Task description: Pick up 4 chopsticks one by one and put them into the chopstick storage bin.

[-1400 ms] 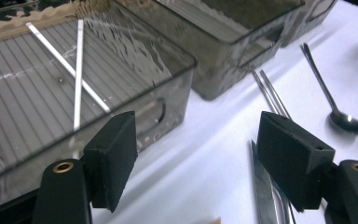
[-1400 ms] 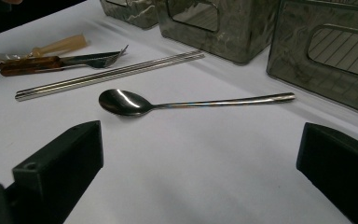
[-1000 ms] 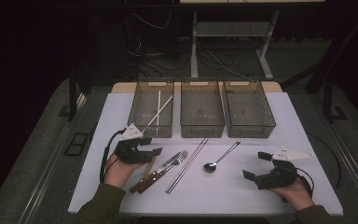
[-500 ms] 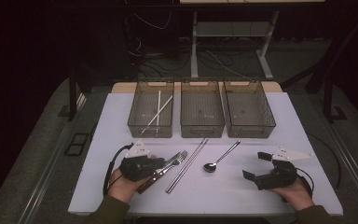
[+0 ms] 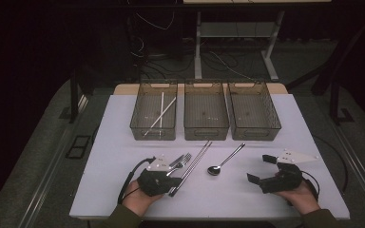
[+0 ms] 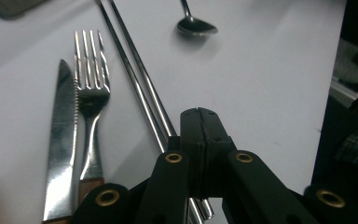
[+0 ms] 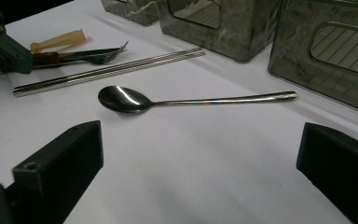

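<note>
Steel chopsticks (image 6: 142, 88) lie under the left gripper (image 6: 199, 116), pressed together; the right gripper (image 5: 266, 168) stands spread.

The two metal chopsticks (image 5: 193, 159) lie side by side on the white table, touching each other, slanted. Their near ends sit under the closed left gripper (image 6: 200, 116). A fork (image 6: 89, 93) lies just beside them.
</note>
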`<state>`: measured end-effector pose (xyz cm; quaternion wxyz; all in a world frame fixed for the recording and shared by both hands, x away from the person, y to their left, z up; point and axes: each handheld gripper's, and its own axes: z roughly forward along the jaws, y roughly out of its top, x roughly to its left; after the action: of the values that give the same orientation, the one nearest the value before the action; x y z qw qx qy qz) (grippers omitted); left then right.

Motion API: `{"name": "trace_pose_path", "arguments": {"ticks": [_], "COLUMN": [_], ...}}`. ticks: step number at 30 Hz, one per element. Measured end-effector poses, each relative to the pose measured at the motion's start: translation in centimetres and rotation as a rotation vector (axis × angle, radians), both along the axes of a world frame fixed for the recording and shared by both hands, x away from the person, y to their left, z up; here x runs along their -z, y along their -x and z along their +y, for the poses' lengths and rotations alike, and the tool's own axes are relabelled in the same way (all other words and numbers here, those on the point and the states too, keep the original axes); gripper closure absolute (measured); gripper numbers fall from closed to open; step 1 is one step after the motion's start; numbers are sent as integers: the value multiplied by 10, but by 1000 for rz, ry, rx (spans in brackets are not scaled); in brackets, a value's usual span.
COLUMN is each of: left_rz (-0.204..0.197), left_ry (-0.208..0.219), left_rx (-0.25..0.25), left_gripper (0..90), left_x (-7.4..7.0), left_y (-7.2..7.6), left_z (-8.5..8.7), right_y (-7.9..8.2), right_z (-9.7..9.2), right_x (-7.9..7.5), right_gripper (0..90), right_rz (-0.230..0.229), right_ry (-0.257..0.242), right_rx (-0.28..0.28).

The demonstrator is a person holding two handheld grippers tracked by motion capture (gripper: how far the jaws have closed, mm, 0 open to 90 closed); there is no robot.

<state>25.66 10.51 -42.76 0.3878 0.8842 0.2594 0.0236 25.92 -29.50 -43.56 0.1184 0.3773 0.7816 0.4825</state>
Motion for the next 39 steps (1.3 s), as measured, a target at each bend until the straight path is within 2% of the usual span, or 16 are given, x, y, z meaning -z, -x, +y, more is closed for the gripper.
{"name": "trace_pose_path", "arguments": {"ticks": [5,6,13,17,22,29,39], "left_rz": [13,13,23,35,55,63,92], "left_ry": [-18,-38,-82,-99,-99,-113,-111], "left_rx": [13,26,45,40,31,38,10], "left_gripper": [892,892,892,892,892,892,893], "left_x": [4,5,9,11,12,11,11], "left_y": [1,0,1,1,2,-1,-3], "left_z": [-7,-7,-12,-13,-14,-10,-2], "right_y": [0,0,0,0,0,0,0], "right_z": [0,0,0,0,0,0,0], "right_x": [0,0,0,0,0,0,0], "right_gripper": [7,7,7,8,8,8,7], "right_rz": [1,3,0,2,0,0,0], "right_ry": [0,1,1,1,0,0,-1], "right_rx": [0,1,1,1,1,2,2]}}
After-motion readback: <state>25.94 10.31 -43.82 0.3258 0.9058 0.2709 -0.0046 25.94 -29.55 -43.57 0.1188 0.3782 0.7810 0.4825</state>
